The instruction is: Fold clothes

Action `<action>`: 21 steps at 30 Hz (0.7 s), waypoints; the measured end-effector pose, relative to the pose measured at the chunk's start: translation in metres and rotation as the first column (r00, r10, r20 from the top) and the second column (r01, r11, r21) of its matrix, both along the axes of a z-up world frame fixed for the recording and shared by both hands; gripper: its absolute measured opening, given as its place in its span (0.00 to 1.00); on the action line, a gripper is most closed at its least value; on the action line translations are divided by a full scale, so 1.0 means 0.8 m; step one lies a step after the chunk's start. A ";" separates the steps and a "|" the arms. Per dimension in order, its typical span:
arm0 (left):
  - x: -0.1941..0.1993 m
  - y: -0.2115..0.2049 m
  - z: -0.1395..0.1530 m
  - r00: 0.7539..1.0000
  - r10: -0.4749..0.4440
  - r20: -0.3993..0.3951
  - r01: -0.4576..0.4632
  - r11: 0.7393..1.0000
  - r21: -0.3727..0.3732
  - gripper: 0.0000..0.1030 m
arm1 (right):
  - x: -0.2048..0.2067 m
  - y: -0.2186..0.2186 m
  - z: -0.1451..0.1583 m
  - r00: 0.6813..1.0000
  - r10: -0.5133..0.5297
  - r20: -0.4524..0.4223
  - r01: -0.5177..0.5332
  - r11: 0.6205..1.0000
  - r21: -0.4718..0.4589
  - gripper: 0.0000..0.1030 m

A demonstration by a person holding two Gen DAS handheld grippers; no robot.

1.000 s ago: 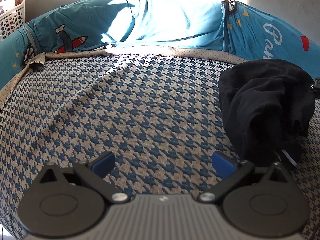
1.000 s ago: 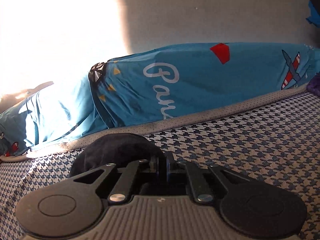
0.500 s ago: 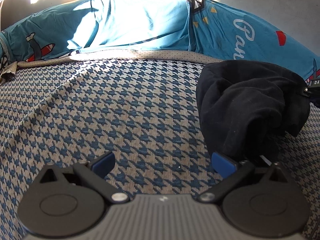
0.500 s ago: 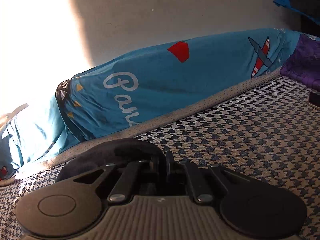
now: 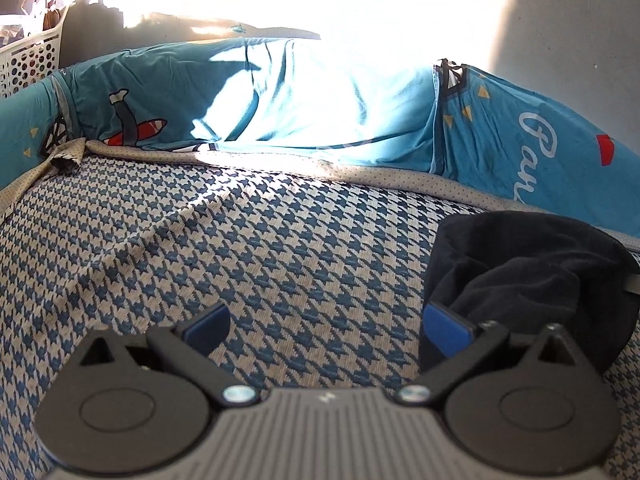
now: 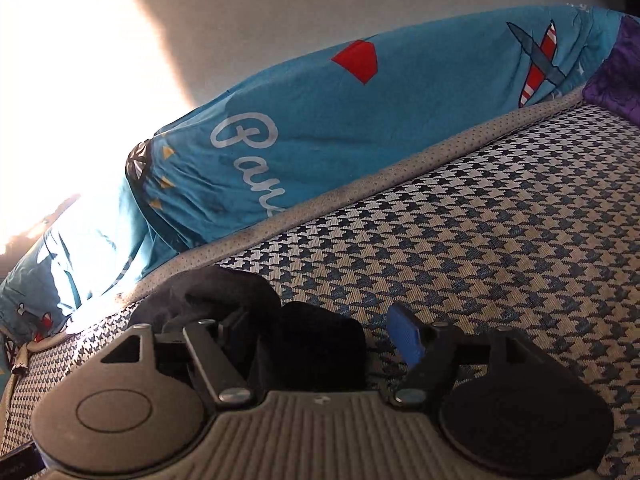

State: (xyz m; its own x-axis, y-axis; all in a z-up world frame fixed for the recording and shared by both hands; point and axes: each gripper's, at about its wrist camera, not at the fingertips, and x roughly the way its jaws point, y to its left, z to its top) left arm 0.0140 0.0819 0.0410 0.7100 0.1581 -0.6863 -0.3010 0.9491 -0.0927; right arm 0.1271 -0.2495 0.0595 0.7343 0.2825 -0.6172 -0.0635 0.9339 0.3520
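my right gripper (image 6: 320, 340) is opening around the black garment (image 6: 320, 344), bunched near the blue pillow (image 6: 360, 120); left gripper (image 5: 324, 324) open, empty. cloth may snag on a pad.

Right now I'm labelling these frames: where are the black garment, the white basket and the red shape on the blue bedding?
black garment (image 5: 520, 264): left wrist view, top of the bundle.
white basket (image 5: 28, 60): left wrist view, perforated wall.
red shape (image 6: 358, 60): right wrist view, its middle.
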 end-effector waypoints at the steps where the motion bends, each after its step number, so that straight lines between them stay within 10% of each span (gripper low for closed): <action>1: 0.002 -0.001 -0.003 1.000 -0.005 -0.013 0.005 1.000 -0.010 1.00 | 0.000 -0.002 -0.002 1.000 0.016 -0.009 -0.016 1.000 0.006 0.69; 10: 0.009 -0.029 -0.022 0.996 -0.065 -0.063 0.069 0.996 0.059 1.00 | 0.019 0.010 -0.038 0.980 0.101 -0.174 -0.093 0.994 0.054 0.75; 18: 0.012 -0.037 -0.033 0.991 -0.096 -0.096 0.103 0.992 0.068 1.00 | 0.031 0.023 -0.053 0.988 0.057 -0.142 -0.048 0.997 0.062 0.75; 21: 0.012 -0.037 -0.033 0.990 -0.098 -0.099 0.105 0.992 0.069 1.00 | 0.034 0.034 -0.050 0.992 0.060 -0.112 -0.058 0.998 0.020 0.61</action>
